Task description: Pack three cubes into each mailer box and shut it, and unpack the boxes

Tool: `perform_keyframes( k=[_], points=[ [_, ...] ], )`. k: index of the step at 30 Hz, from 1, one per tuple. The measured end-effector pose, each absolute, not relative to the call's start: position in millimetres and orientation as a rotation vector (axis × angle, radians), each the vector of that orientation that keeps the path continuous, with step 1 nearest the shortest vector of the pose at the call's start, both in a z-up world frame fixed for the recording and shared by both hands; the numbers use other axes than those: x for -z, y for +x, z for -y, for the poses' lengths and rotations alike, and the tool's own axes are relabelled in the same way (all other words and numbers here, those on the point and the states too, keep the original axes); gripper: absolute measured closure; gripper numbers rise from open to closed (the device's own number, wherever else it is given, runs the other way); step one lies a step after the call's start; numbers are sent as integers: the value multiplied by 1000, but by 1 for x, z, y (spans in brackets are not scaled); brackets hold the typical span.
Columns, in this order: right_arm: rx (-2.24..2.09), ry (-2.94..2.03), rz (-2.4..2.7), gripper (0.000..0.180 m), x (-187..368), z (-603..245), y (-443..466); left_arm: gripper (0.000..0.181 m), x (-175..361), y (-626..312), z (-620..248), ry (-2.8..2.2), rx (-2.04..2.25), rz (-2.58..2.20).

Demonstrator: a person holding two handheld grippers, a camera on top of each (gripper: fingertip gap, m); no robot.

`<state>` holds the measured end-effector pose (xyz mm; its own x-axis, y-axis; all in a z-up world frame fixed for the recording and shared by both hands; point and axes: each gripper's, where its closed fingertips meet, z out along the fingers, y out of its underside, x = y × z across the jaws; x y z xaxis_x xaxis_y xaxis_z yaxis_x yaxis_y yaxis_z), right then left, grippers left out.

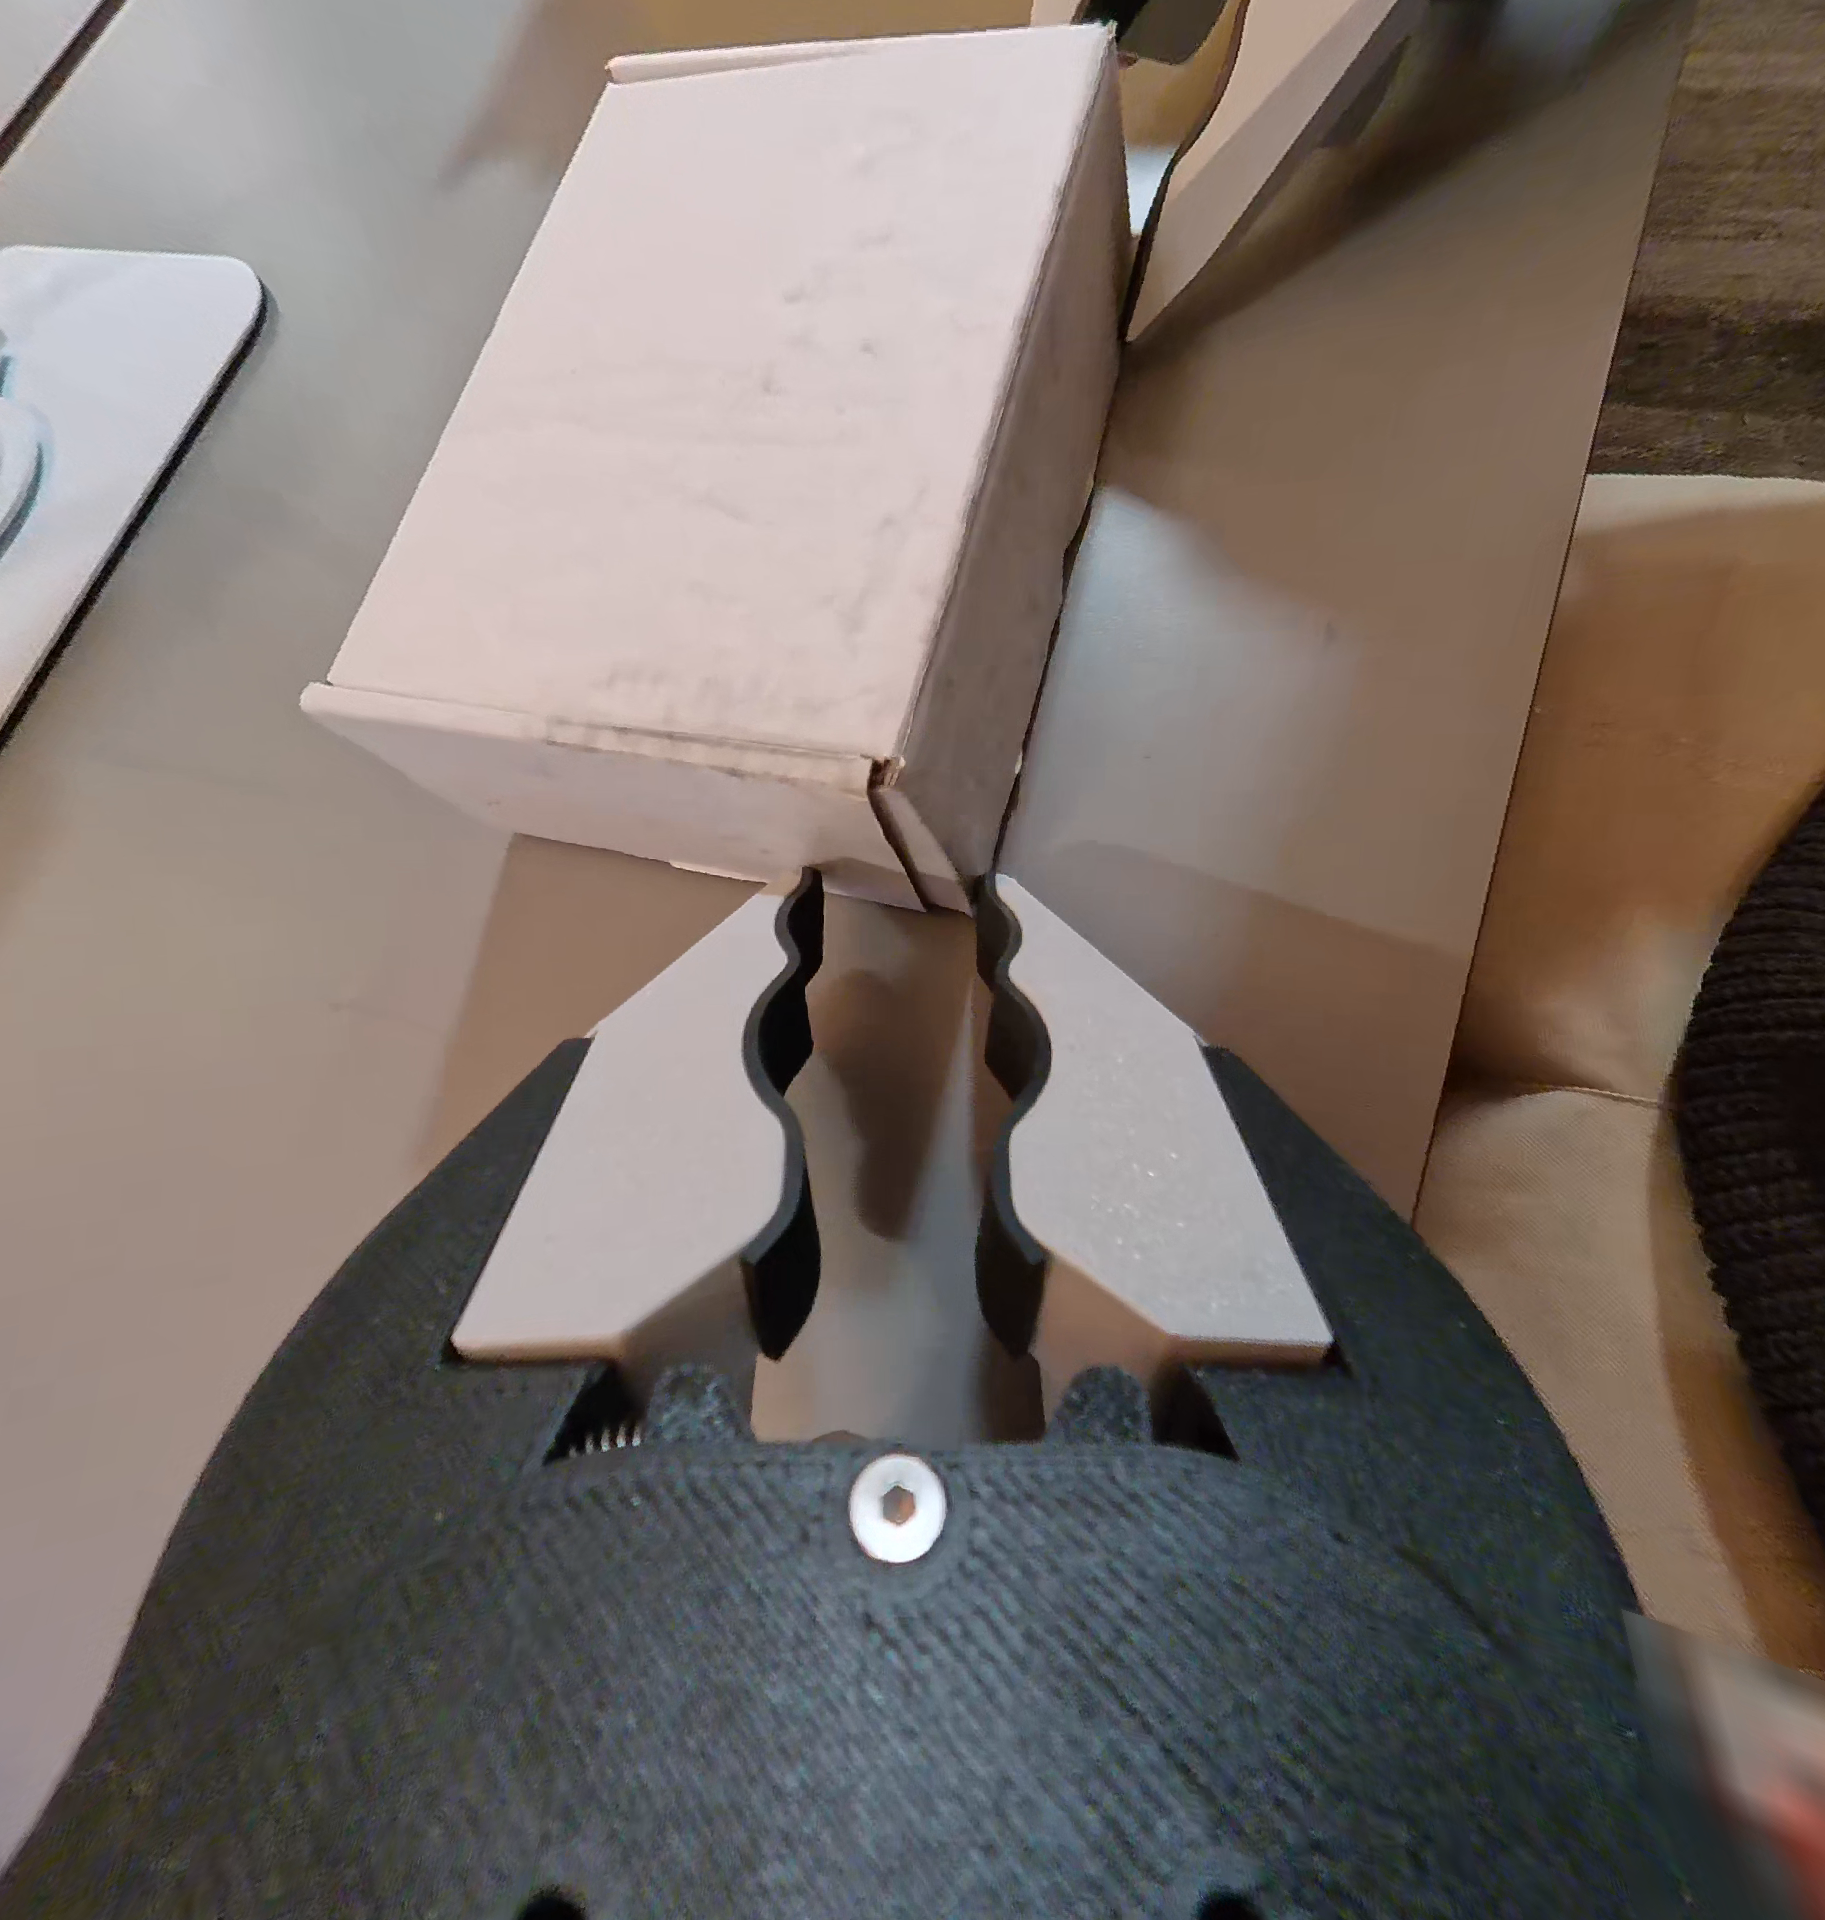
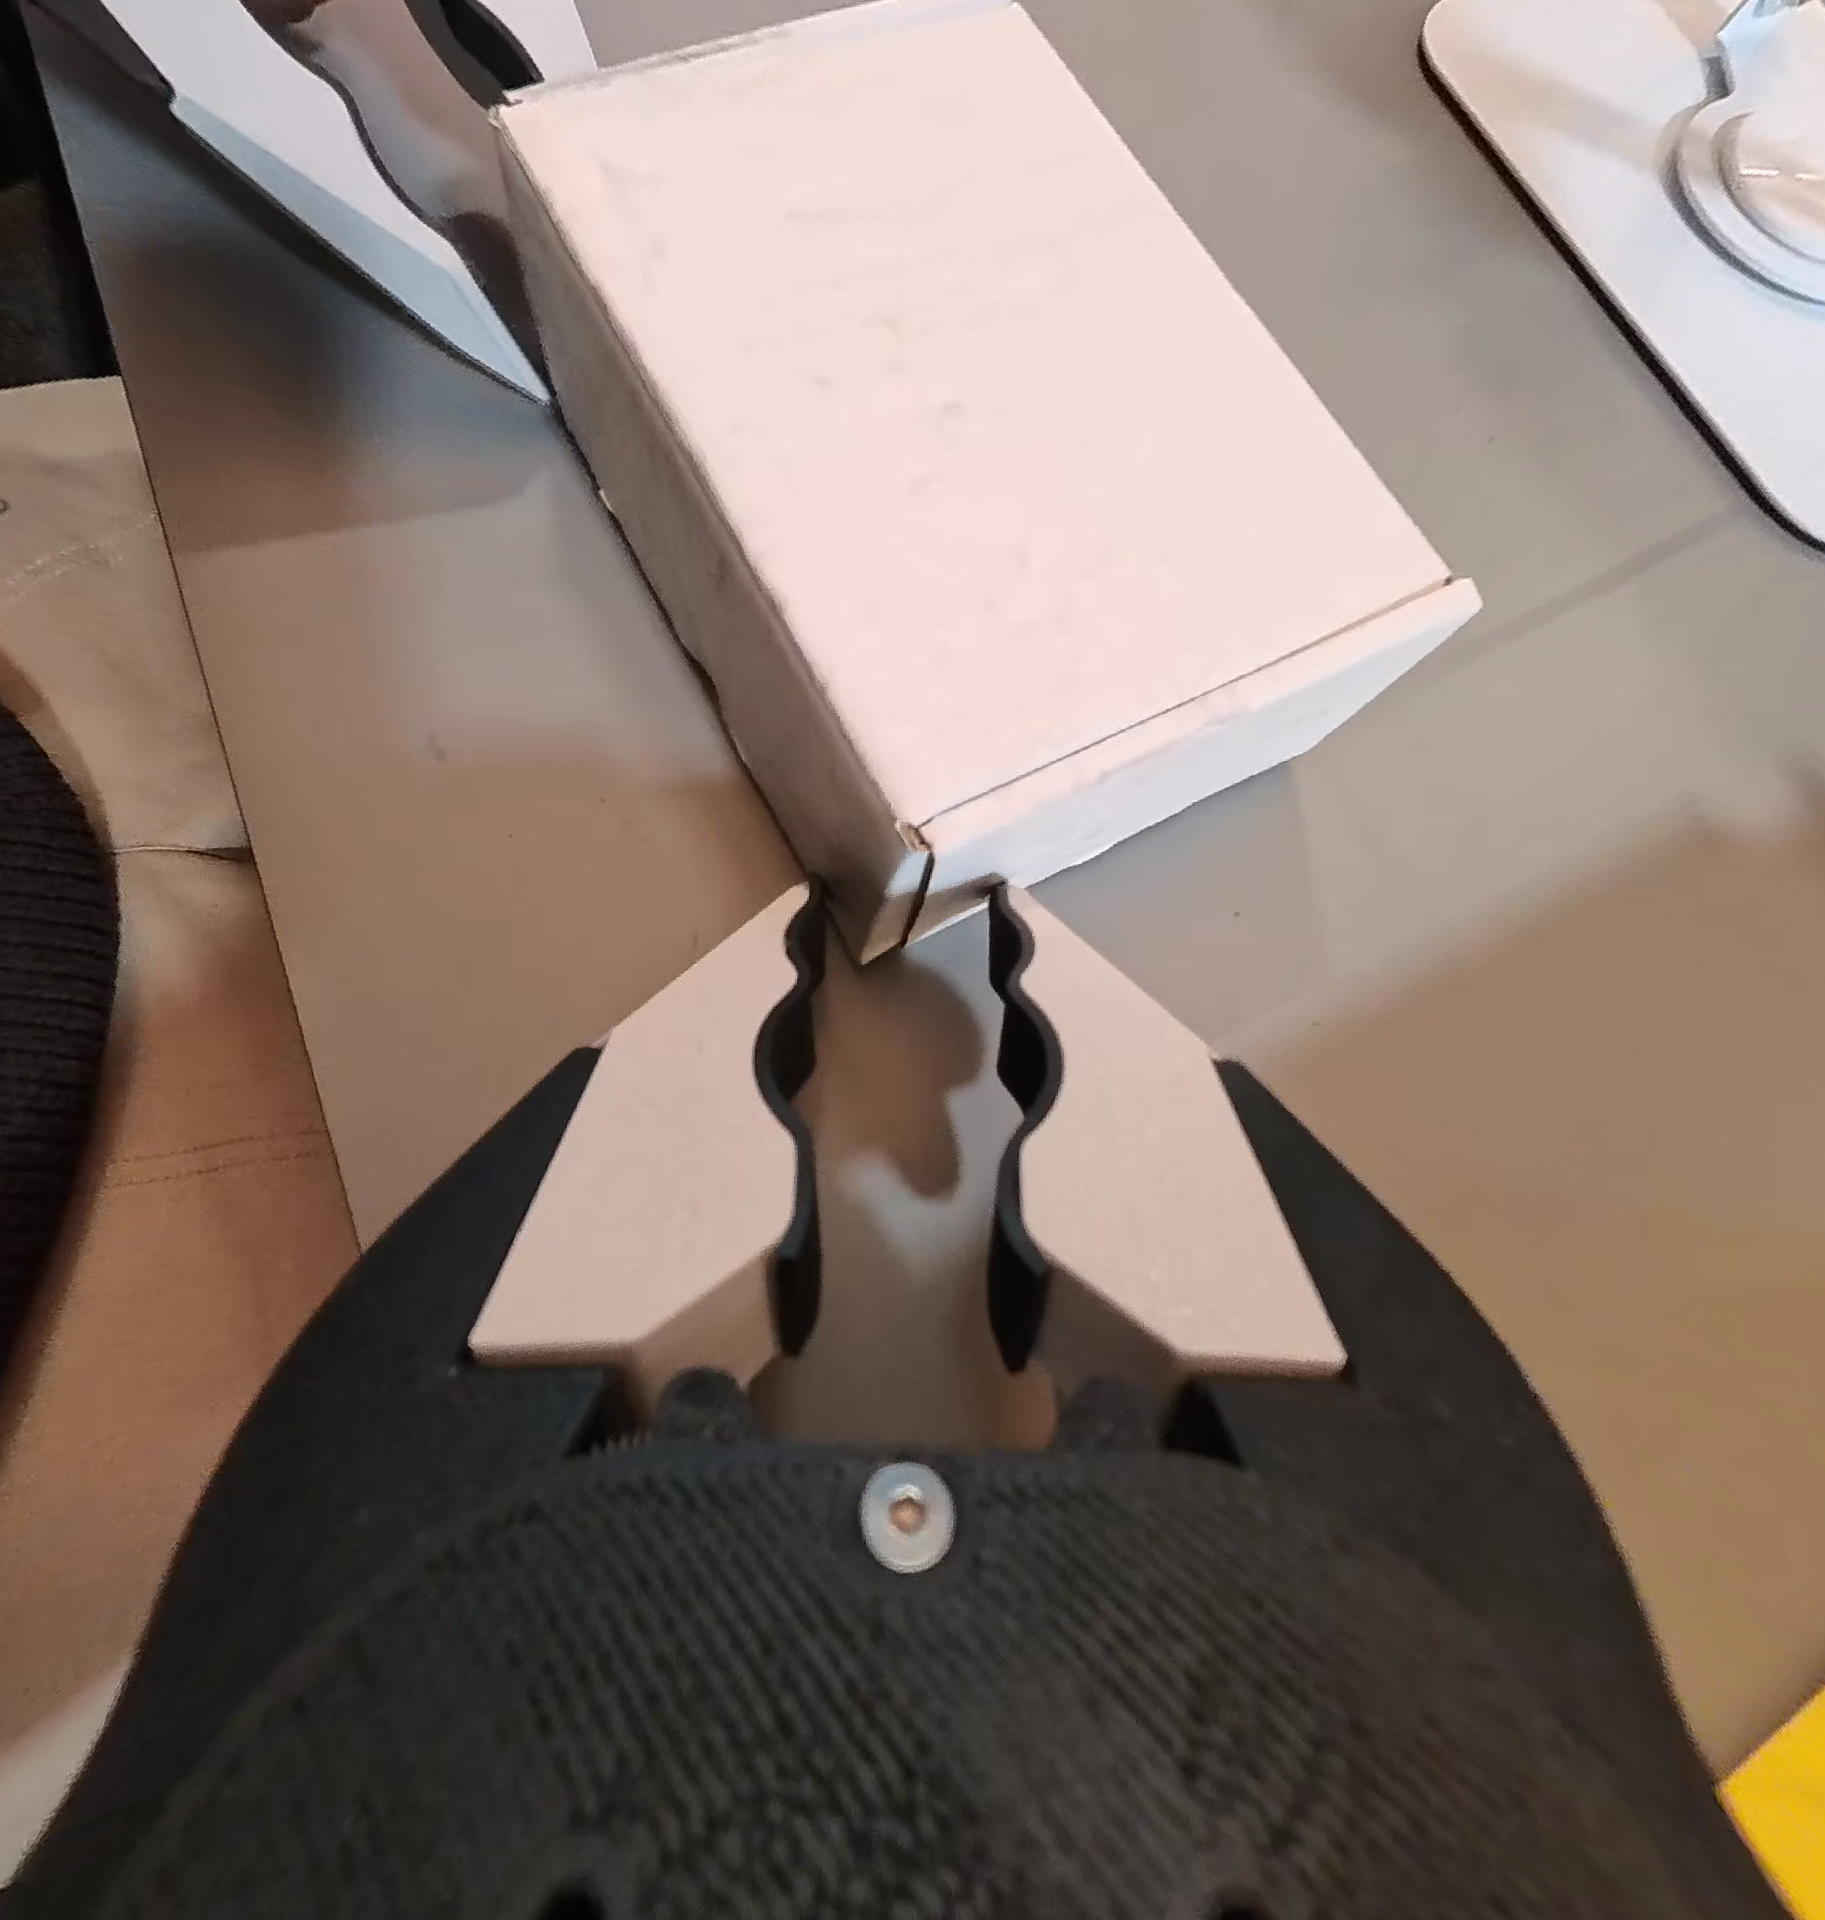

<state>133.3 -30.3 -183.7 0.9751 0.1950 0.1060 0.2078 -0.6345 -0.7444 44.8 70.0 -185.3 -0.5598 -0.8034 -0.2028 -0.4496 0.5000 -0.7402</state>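
Observation:
A closed white mailer box [image 1: 742, 416] lies on the grey table [image 1: 212, 935]; it also shows in the right wrist view [image 2: 991, 416]. My left gripper [image 1: 897, 883] has the box's near right corner between its fingertips, and both tips touch the cardboard. My right gripper [image 2: 903, 904] holds the near left corner of the same box the same way. Each gripper shows at the box's far end in the other view: the right gripper [image 1: 1188, 114] and the left gripper [image 2: 399, 156]. No cubes are in view.
A grey mat [image 1: 129, 343] with a glass object on it lies beyond the box, also in the right wrist view [image 2: 1573, 208]. A yellow object [image 2: 1801, 1797] sits at the near right. The table edge and a person's tan trousers [image 1: 1666, 831] are close by. The left gripper's tips are roughly 15 centimetres from the right gripper's.

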Motion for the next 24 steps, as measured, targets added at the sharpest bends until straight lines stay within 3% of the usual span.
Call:
perform_keyframes(
  k=[16, 20, 21, 24],
  points=[
    [61, -2268, 284, 149, 183, 29, 136, 157, 187, 47, -73, -1058, 866, -2210],
    [74, -2239, 292, 148, 180, 29, 136, 123, 189, 43, -74, -1101, 893, -2235],
    [71, -2233, 287, 148, 179, 29, 137, 103, 189, 41, -73, -1110, 926, -2254],
    [47, -2221, 273, 148, 178, 29, 137, 71, 184, 44, -83, -1125, 988, -2241]
  ],
)
